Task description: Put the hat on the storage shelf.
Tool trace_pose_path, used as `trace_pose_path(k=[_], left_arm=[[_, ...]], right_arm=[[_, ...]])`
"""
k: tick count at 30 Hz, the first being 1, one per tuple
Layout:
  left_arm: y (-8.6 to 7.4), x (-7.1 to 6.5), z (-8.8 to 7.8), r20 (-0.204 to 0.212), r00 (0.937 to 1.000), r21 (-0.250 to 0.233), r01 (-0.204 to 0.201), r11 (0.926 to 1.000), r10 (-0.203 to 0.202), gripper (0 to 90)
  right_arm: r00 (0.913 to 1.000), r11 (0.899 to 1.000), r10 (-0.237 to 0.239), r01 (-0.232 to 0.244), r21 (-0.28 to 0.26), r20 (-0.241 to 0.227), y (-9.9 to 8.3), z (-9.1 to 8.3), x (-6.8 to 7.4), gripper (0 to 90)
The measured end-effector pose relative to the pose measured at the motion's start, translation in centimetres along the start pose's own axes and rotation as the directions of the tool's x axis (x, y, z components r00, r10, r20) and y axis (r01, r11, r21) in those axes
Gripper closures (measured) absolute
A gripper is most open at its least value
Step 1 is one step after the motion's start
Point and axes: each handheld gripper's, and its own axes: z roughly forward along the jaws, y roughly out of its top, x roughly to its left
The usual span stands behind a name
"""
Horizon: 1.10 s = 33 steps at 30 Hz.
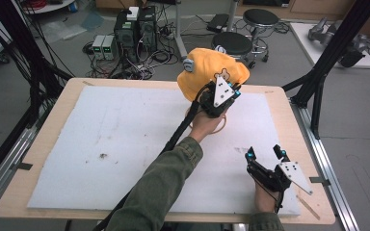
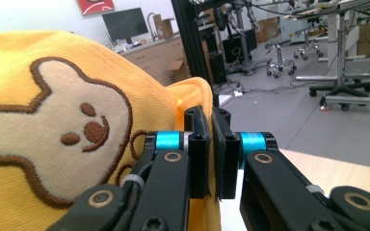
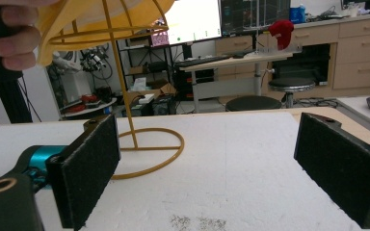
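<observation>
A yellow hat with a bear patch sits over the dome of a yellow wire stand, whose ring base rests on the white mat. My left gripper is raised at the hat's near right side. In the left gripper view its jaws are pressed together on the hat's yellow edge. My right gripper lies low on the mat at the front right, open, with nothing between its pads. The stand's ring is ahead of it and to its left.
A white foam mat covers most of the wooden table. Black frame posts stand by the right edge. Stools and computer boxes are on the floor beyond the far edge.
</observation>
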Motion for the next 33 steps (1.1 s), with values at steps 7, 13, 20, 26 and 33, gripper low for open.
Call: trace_pose_path(k=[7,13,20,26,33], left_arm=[[-0.47,0.01,-0.14,0.021,0.9998,0.016,0.001,0.9999,-0.001,86.1],[-0.74,0.11,-0.15,0.038,0.9992,0.028,0.01,0.9995,-0.011,84.9],[-0.79,0.2,-0.14,0.071,0.9955,0.037,0.06,0.9975,-0.062,69.5],[-0.65,0.0,-0.2,0.071,0.9946,0.037,0.073,0.9967,-0.075,54.9],[-0.16,0.29,-0.59,0.078,0.9924,0.005,0.096,0.9954,-0.096,36.4]], right_arm=[[1.0,1.0,-0.001,0.001,-0.001,-0.003,-0.03,0.14,0.15,7.8],[1.0,1.0,-0.003,0.003,-0.001,-0.001,-0.01,0.1,0.09,7.8],[1.0,1.0,-0.002,0.002,-0.001,-0.001,-0.01,0.09,0.07,7.8],[1.0,1.0,-0.002,0.002,-0.002,0.0,0.0,0.08,0.08,7.8],[1.0,1.0,-0.002,0.002,-0.003,0.001,-0.01,0.05,0.06,7.8]])
